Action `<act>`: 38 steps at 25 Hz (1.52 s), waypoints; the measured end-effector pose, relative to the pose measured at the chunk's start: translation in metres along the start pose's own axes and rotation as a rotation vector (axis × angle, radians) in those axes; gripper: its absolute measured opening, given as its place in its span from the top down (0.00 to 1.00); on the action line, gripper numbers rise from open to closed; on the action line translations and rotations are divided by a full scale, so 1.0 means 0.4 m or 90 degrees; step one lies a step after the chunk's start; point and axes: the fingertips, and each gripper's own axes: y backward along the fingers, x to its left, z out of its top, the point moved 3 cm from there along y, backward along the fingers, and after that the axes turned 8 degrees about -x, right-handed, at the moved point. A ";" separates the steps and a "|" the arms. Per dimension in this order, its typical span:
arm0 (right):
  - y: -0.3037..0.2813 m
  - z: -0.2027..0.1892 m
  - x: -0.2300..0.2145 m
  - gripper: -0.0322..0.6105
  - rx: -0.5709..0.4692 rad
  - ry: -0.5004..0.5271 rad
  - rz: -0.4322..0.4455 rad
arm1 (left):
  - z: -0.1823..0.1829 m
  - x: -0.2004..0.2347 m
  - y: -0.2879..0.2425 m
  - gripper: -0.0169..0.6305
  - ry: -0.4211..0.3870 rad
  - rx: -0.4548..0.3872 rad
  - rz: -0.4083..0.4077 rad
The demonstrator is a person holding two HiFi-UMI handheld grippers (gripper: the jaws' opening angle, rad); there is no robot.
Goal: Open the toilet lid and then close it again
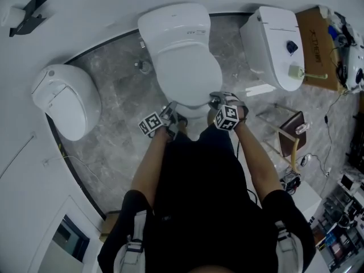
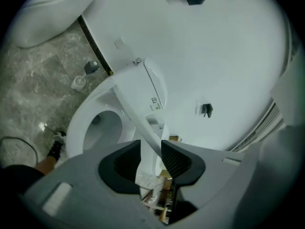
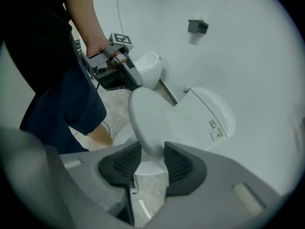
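The white toilet [image 1: 170,21] stands in the middle of the head view. Its lid [image 1: 187,70] is tilted partly up over the seat [image 2: 78,128]. My left gripper [image 1: 172,114] is at the lid's front left edge. In the left gripper view the thin lid edge [image 2: 128,99] runs between the jaws of the left gripper [image 2: 151,151], against the right pad only, so the jaws stand open. My right gripper [image 1: 216,100] is at the front right edge. In the right gripper view the lid [image 3: 152,118] fills the gap, and the right gripper [image 3: 152,159] is shut on it.
A second white toilet [image 1: 65,101] sits at the left and a third [image 1: 273,44] at the right beside a cardboard box [image 1: 315,38]. A black bracket [image 1: 28,10] hangs on the wall. A wooden stool [image 1: 290,132] and clutter lie at the right. My legs stand close to the bowl.
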 end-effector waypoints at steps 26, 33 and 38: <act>-0.026 -0.097 0.044 0.59 -0.095 -0.371 0.012 | -0.085 0.122 -0.039 0.73 -0.077 0.077 0.102; -0.071 -0.137 0.064 0.50 -0.068 -0.353 0.052 | -0.092 0.156 -0.041 0.63 -0.247 0.154 0.182; -0.110 -0.169 0.089 0.50 -0.048 -0.362 0.093 | -0.094 0.162 -0.058 0.59 -0.422 0.207 0.243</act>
